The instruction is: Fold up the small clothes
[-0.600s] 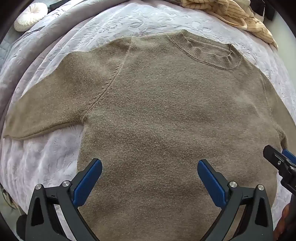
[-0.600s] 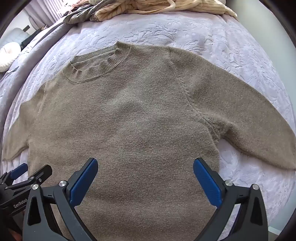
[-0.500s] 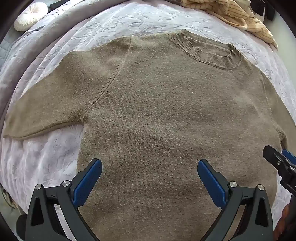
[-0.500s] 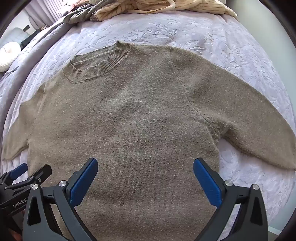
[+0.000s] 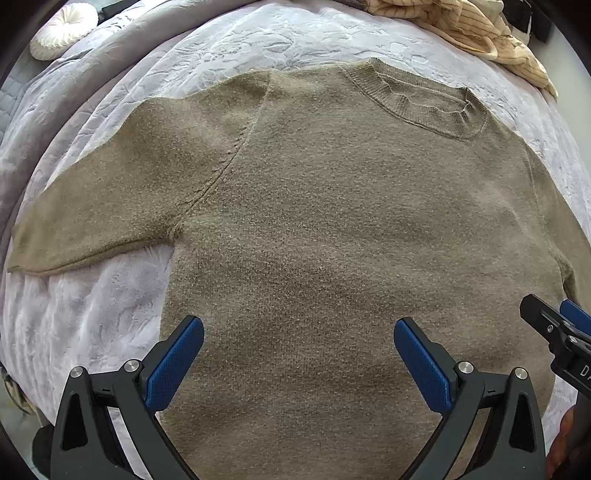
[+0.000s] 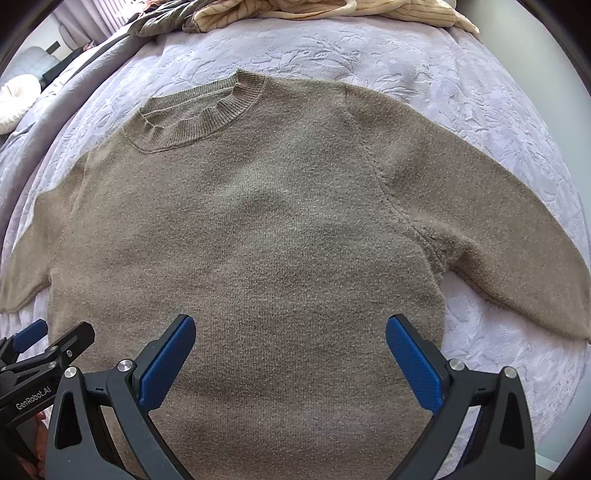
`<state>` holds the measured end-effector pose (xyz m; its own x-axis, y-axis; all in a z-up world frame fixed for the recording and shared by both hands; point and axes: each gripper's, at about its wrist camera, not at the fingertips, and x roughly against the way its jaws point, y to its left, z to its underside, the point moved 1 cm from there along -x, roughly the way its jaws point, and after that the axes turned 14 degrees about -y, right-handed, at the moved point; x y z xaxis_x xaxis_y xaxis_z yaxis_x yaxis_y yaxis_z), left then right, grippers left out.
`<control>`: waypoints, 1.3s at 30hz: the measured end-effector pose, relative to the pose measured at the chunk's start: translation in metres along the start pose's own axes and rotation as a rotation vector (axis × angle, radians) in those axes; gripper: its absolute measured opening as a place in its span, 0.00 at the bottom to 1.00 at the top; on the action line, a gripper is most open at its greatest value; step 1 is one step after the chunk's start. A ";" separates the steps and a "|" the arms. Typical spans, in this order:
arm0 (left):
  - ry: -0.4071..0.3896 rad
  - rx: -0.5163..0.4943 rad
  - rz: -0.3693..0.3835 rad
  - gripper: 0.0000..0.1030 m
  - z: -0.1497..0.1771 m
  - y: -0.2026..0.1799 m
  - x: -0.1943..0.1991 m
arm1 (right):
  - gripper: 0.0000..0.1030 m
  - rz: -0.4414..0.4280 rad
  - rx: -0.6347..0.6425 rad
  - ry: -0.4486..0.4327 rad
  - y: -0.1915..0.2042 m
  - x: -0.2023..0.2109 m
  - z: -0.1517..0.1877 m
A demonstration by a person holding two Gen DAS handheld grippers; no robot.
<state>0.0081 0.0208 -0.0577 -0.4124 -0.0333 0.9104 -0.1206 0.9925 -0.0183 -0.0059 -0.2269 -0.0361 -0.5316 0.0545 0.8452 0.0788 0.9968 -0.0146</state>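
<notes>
A taupe knit sweater (image 5: 332,229) lies flat and face up on a lavender bedspread (image 5: 85,317), collar far, both sleeves spread out; it also fills the right wrist view (image 6: 277,229). My left gripper (image 5: 298,350) is open and empty above the sweater's lower left body. My right gripper (image 6: 291,347) is open and empty above the lower right body. The right gripper shows at the right edge of the left wrist view (image 5: 561,332); the left gripper shows at the left edge of the right wrist view (image 6: 40,350). The sweater's bottom hem is hidden behind the grippers.
A cream striped garment (image 6: 369,11) is heaped at the far edge of the bed, with a grey one (image 6: 162,22) beside it. A white round cushion (image 5: 62,26) lies at the far left. The bed's edge falls off at the right (image 6: 580,184).
</notes>
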 end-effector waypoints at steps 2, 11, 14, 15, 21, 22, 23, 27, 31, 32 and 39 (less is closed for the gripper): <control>-0.001 0.002 -0.002 1.00 0.000 -0.001 0.000 | 1.00 0.001 0.001 -0.009 0.003 -0.004 -0.002; 0.005 0.008 -0.006 1.00 0.001 -0.003 -0.004 | 1.00 -0.005 -0.002 -0.008 0.002 -0.009 0.001; 0.004 0.006 -0.006 1.00 0.002 -0.003 -0.004 | 1.00 0.001 0.005 -0.015 0.003 -0.008 0.002; 0.004 0.006 -0.006 1.00 0.002 -0.003 -0.004 | 1.00 0.002 0.005 -0.015 0.002 -0.008 0.003; 0.004 0.006 -0.007 1.00 0.003 -0.004 -0.005 | 1.00 0.007 0.011 -0.018 0.004 -0.009 0.002; 0.005 0.005 -0.006 1.00 0.002 -0.004 -0.004 | 1.00 0.007 0.010 -0.017 0.004 -0.009 0.003; 0.004 0.006 -0.007 1.00 0.003 -0.004 -0.004 | 1.00 0.007 0.010 -0.019 0.003 -0.008 0.003; 0.004 0.006 -0.008 1.00 0.006 -0.002 -0.006 | 1.00 0.010 0.013 -0.021 0.004 -0.009 0.003; 0.005 0.005 -0.006 1.00 0.006 -0.002 -0.005 | 1.00 0.014 0.015 -0.020 0.005 -0.009 0.002; 0.005 0.005 -0.006 1.00 0.007 -0.002 -0.006 | 1.00 0.013 0.014 -0.020 0.005 -0.008 0.003; 0.001 0.015 0.006 1.00 0.011 0.008 -0.004 | 1.00 -0.001 0.007 -0.013 0.009 -0.012 0.006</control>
<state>-0.0011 0.0278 -0.0664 -0.4122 -0.0274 0.9107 -0.1319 0.9908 -0.0299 -0.0036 -0.2183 -0.0499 -0.5423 0.0543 0.8384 0.0724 0.9972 -0.0177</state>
